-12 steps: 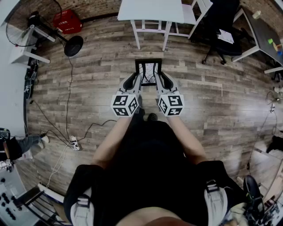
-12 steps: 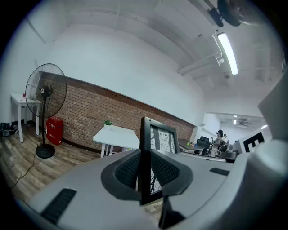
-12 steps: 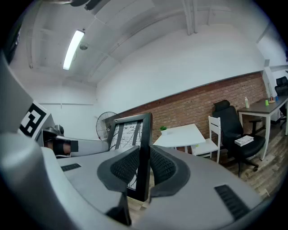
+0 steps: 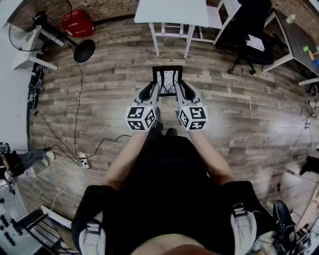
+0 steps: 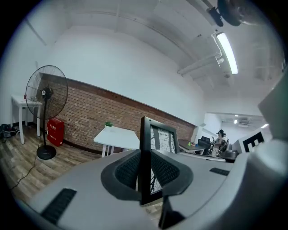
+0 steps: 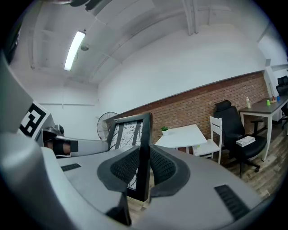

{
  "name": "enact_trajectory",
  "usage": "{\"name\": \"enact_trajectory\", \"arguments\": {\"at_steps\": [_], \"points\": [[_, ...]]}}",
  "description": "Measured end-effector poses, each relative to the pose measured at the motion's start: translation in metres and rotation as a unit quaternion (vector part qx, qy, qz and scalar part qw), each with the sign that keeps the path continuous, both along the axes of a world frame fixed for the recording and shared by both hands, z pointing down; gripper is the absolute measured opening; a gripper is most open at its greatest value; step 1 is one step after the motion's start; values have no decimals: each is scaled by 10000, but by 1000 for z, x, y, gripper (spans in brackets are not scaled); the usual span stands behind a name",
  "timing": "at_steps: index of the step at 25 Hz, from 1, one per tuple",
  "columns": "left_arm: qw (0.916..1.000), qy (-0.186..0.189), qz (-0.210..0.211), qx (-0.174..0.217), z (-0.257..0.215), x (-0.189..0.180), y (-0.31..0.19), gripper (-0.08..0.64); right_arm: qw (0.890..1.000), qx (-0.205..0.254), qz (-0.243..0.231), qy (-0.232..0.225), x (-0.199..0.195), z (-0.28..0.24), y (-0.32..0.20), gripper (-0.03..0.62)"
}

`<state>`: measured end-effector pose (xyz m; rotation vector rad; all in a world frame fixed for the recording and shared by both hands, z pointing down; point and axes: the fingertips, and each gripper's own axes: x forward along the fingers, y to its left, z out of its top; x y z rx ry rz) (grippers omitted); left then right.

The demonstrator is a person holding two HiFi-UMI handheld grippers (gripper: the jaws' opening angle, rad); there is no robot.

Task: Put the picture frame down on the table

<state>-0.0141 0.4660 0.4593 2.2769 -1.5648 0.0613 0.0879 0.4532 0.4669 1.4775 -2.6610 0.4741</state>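
Observation:
A black picture frame (image 4: 167,79) with a black-and-white print is held upright in the air between both grippers, above the wooden floor. My left gripper (image 4: 155,91) is shut on the frame's left edge (image 5: 145,157). My right gripper (image 4: 178,91) is shut on its right edge (image 6: 144,152). The white table (image 4: 172,12) stands ahead at the top of the head view, also seen as a white table (image 5: 116,136) in the left gripper view and a white table (image 6: 181,136) in the right gripper view.
A white chair (image 4: 219,17) and a black office chair (image 4: 249,30) stand right of the table. A standing fan (image 4: 47,30) and a red case (image 4: 76,23) are at the left, with cables (image 4: 75,129) across the floor. A desk (image 4: 299,40) is at far right.

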Motion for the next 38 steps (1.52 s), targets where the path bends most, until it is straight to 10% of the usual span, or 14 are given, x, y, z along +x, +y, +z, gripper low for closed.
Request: {"name": "enact_trajectory", "arguments": {"at_steps": [38], "points": [[9984, 472, 317, -38, 13, -66, -145, 80, 9994, -47, 315, 147, -64, 7, -136, 69]]}}
